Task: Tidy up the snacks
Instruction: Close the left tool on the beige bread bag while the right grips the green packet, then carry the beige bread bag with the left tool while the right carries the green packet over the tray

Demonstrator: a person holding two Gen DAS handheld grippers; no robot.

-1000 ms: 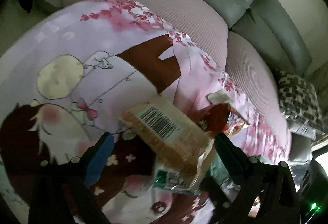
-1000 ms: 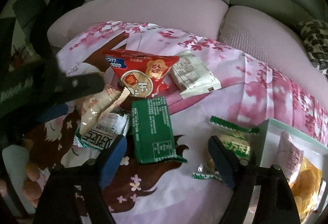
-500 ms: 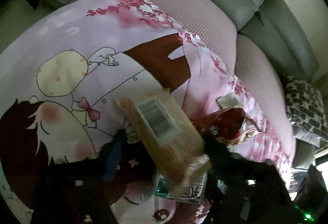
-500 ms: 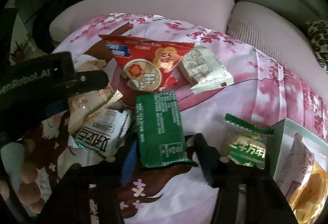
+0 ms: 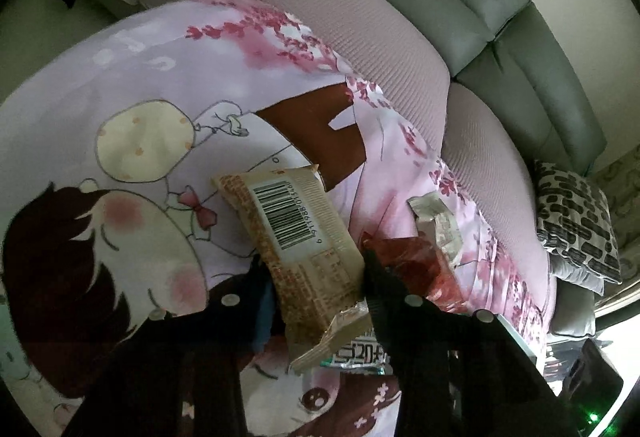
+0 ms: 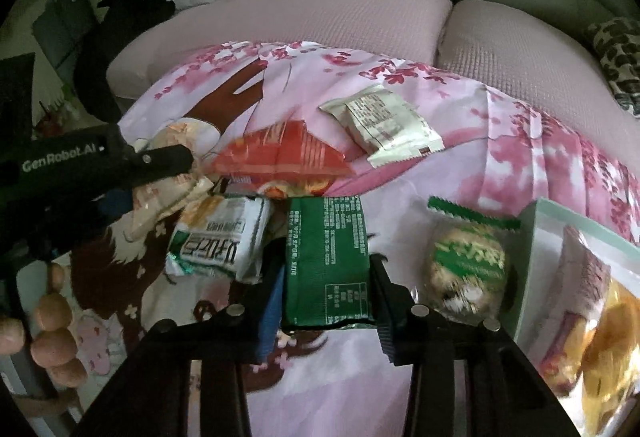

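Both grippers close on snack packets over a pink cartoon-print blanket (image 5: 168,77) spread on a sofa (image 6: 340,9). At lower centre of the left wrist view, the left gripper (image 5: 316,277) pinches a tan barcode-printed packet (image 5: 296,237) between narrowed fingers, its far end raised above the cloth. At bottom centre of the right wrist view, the right gripper (image 6: 326,289) hugs a dark green packet (image 6: 326,257), fingers touching both long edges; whether it has left the blanket cannot be told. Done well, each squeeze probably stays light, so the contents are not crushed, and each lift clears neighbouring packets. Only the right view shows the pale green box (image 6: 536,237) at right, already holding snacks, plus the white packet (image 6: 220,241), round green-wrapped snack (image 6: 468,261) and red bag (image 6: 284,157). The left view alone reveals the barcode.
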